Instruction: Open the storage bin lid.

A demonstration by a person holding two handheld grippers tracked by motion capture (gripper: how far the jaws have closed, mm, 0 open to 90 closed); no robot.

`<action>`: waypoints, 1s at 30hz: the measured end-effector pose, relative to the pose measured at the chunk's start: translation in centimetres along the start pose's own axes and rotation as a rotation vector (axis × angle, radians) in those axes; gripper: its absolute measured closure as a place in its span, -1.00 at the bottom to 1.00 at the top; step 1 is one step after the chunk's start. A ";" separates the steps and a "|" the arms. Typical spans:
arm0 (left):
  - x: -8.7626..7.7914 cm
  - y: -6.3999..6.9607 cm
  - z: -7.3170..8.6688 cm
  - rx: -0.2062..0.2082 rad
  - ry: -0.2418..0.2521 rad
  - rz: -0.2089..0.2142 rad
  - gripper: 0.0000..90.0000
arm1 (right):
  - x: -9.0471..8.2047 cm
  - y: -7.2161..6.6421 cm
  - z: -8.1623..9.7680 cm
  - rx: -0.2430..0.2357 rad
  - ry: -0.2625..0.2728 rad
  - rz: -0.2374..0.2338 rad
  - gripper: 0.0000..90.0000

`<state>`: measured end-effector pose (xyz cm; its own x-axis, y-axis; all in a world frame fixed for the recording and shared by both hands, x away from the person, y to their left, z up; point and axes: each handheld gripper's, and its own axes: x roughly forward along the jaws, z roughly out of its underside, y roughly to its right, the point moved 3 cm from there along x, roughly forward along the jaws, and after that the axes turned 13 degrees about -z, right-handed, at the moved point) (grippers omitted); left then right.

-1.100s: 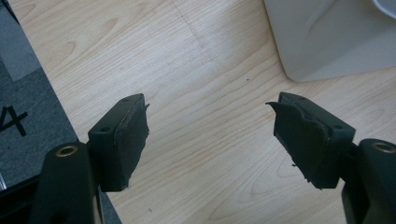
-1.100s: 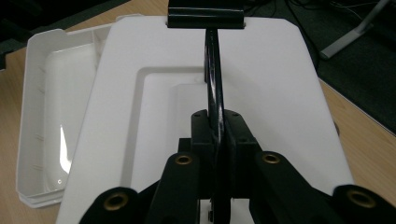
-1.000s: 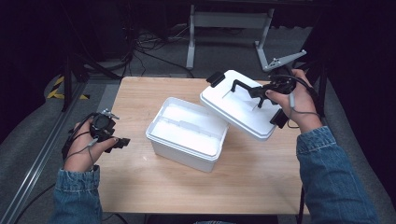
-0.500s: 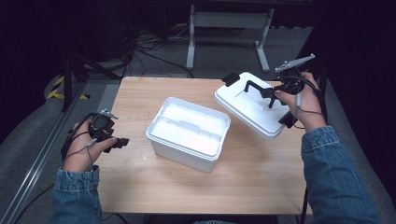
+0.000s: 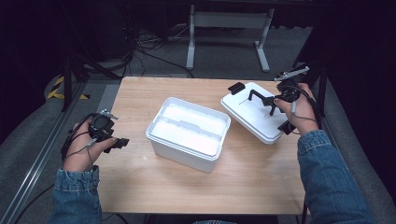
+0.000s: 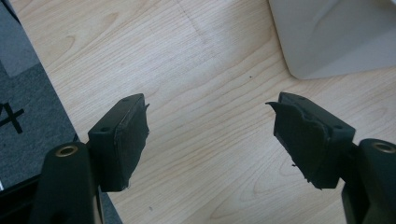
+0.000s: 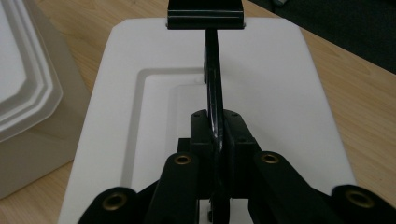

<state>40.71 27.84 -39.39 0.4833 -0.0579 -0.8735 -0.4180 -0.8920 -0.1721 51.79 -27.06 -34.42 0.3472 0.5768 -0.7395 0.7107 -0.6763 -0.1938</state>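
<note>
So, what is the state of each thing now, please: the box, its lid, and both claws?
White box: open, lid off, upright on the table.
White lid: beside the box, held by its black handle.
Right claw: shut on the handle.
Left claw: open, holding nothing, above the table.

I see a white plastic box (image 5: 189, 132) standing open near the middle of the wooden counter (image 5: 154, 186), turned at a slant to its edges, a stepped rim around its white interior. Its white lid (image 5: 254, 112) sits to the right, apart from the box, its black handle (image 7: 214, 74) upright and black clips at its ends.
</note>
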 end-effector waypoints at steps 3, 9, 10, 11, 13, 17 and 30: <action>0.0 0.0 0.0 0.002 -0.001 0.003 -0.40 | 0.7 0.5 0.7 0.010 -0.007 0.005 0.89; 0.0 0.0 0.0 0.003 -0.001 0.003 -0.40 | 1.8 0.9 1.7 0.022 -0.018 0.004 0.89; 0.0 0.0 0.0 0.002 -0.003 0.005 -0.40 | 2.2 1.0 2.1 0.031 -0.023 -0.003 0.89; 0.0 0.0 0.0 0.002 -0.003 0.005 -0.40 | 2.2 1.0 2.1 0.031 -0.023 -0.003 0.89; 0.1 0.1 0.1 0.003 -0.011 0.005 -0.40 | 2.9 1.1 2.7 0.045 -0.021 -0.012 0.89; 0.1 0.1 0.1 0.004 -0.010 0.007 -0.40 | 3.6 1.3 3.2 0.046 -0.027 -0.010 0.89; 0.0 -0.1 0.1 0.006 -0.006 0.005 -0.40 | 5.3 2.0 5.1 0.083 -0.055 -0.026 0.89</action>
<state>40.65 27.94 -39.45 0.4768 -0.0596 -0.8770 -0.4248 -0.8891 -0.1705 51.93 -27.69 -42.06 0.2935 0.5700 -0.7675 0.6651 -0.6984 -0.2644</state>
